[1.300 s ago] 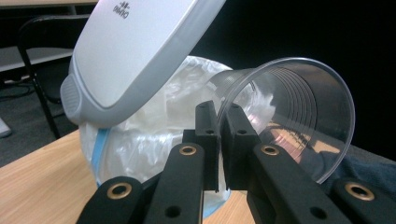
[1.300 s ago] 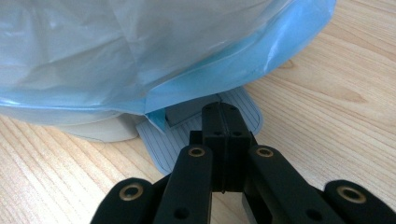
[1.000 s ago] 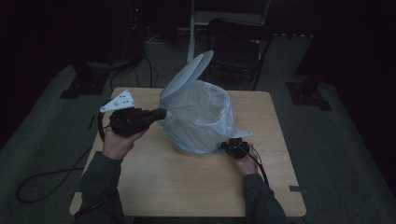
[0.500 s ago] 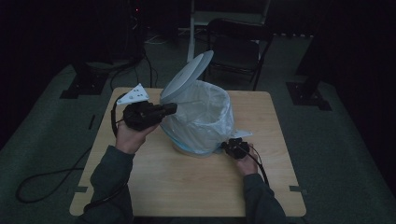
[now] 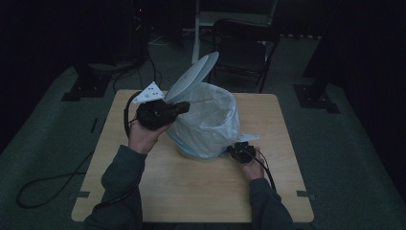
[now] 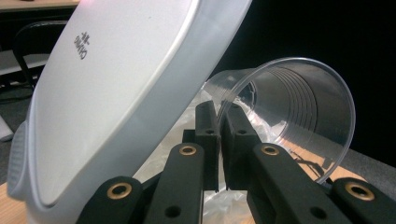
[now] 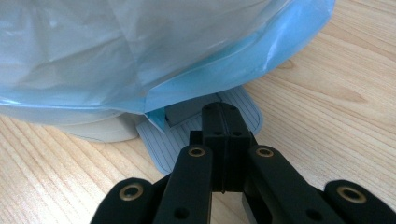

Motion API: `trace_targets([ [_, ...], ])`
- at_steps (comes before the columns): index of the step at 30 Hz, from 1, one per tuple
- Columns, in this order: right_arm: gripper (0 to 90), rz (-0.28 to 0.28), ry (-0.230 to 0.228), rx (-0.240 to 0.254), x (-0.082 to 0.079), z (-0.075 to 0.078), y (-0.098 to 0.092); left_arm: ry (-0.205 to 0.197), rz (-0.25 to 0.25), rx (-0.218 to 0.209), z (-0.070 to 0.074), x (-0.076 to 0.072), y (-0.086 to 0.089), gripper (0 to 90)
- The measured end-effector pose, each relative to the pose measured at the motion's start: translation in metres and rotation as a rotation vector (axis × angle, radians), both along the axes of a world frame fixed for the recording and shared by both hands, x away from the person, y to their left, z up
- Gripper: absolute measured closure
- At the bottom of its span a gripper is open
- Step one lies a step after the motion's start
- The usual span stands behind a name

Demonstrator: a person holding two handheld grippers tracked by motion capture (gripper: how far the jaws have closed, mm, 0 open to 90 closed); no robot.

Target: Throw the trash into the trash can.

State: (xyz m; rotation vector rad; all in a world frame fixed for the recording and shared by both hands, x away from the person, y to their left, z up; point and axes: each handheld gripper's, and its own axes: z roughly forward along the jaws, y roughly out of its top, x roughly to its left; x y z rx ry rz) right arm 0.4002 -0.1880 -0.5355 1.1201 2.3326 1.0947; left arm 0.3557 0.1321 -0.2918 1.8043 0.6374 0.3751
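A pale grey pedal bin [image 5: 210, 127], lined with a clear bag with a blue edge [image 7: 233, 70], stands mid-table with its lid [image 5: 191, 76] tilted up. My left gripper [image 5: 184, 106] hovers at the bin's left rim under the lid [image 6: 116, 93]. This left gripper [image 6: 220, 126] is shut on the rim of a clear plastic cup [image 6: 289, 116], which lies on its side with its mouth toward the camera. My right gripper [image 5: 234, 149] sits low at the bin's right foot. That right gripper [image 7: 222, 112] is shut, its tips resting on the ribbed pedal [image 7: 247, 109], nothing between them.
The wooden table [image 5: 191, 191] has bare surface in front of the bin. A dark folding chair [image 5: 244, 43] stands behind the far edge. Cables [image 5: 48, 187] loop on the floor to the left, and stand bases [image 5: 316, 98] flank the table.
My left gripper has carried the cup to the right and slightly up, from the table's left side to the bin's rim under the lid. The right gripper has stayed on the pedal.
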Motion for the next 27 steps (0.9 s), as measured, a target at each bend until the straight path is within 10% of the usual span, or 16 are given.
trace_targets([
  [27,90.0,0.003,-0.001,-0.001,0.0000,0.0000,0.0000,-0.010,0.075,0.013,-0.0004,0.0044,-0.0100,86.8],
])
